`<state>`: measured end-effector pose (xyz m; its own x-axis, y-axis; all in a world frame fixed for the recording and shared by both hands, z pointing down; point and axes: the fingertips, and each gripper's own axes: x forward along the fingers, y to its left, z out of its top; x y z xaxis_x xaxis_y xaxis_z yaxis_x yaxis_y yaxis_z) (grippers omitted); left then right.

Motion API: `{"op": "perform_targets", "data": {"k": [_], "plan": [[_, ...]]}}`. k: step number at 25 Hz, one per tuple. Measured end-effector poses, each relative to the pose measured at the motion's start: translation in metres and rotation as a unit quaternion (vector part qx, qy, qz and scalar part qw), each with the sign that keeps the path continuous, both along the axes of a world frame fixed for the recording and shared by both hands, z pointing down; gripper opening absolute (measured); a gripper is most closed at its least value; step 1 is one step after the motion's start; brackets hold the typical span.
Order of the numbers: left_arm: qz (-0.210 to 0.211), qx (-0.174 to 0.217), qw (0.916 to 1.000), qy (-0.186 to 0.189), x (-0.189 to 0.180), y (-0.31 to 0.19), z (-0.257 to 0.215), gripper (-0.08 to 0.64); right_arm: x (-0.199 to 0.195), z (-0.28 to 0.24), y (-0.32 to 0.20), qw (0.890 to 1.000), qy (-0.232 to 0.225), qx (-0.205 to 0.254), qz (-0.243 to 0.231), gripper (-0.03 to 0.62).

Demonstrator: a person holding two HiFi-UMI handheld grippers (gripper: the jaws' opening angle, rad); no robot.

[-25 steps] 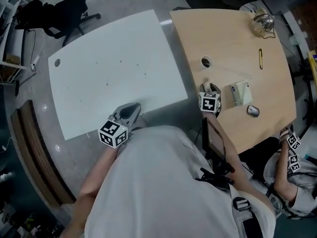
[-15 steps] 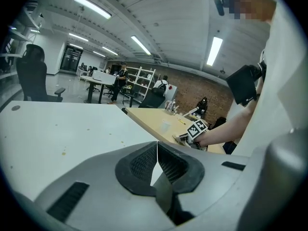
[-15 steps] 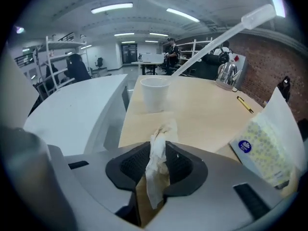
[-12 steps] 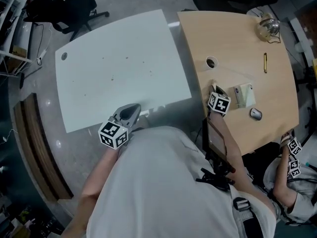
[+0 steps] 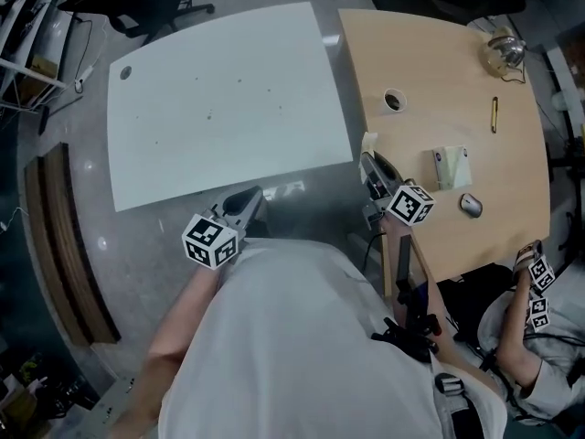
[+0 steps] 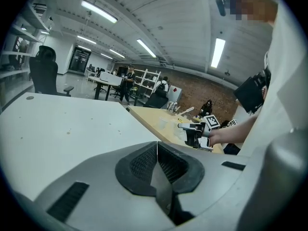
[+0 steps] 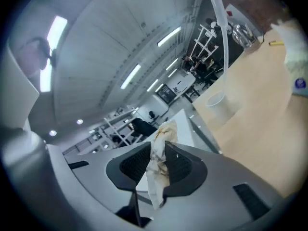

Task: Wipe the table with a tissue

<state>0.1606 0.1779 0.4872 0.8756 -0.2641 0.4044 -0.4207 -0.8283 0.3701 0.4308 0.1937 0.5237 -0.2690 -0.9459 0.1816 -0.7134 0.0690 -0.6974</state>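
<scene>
Head view steeply down; gripper views low, sideways — all show white table (image 5: 219,99), wooden table (image 5: 439,80).

Tissue (image 7: 166,129) partly hidden inside right tool (image 7: 158,153); second person (image 5: 548,346) cut off by edge.
</scene>
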Motion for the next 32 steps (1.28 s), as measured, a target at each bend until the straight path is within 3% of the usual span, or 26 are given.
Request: {"op": "perform_targets", "data": {"k": [4,8,11,15,23,27,32], "plan": [[0.0,-0.005,1.0,0.005,-0.011,-0.001,0.004,0.008,-0.043,-0.031,-0.007,0.991,-0.1,0.066,-0.057,0.095],[0.01,-0.008,0.9998,0.017,-0.022,-0.015,0.005,0.008,-0.072,-0.034,-0.018,0.987,-0.129,0.065,-0.07,0.095],[0.023,-0.011,0.9995,0.02,-0.038,-0.033,0.007,0.008,-0.093,-0.028,-0.032,0.992,-0.096,0.045,-0.065,0.095],[0.046,-0.008,0.9986,0.023,-0.066,-0.069,0.005,0.008,-0.116,-0.008,-0.055,0.999,-0.027,-0.017,-0.044,0.095],[0.062,-0.014,0.9974,0.036,-0.114,-0.12,0.002,0.008,-0.136,0.017,-0.096,0.992,0.079,-0.102,-0.013,0.095],[0.054,-0.02,0.9978,0.032,-0.134,-0.13,0.005,0.008,-0.144,0.032,-0.111,0.978,0.147,-0.145,-0.028,0.095],[0.032,-0.027,0.9988,0.026,-0.138,-0.142,0.007,0.008,-0.139,0.064,-0.116,0.933,0.26,-0.237,-0.079,0.095]]}}
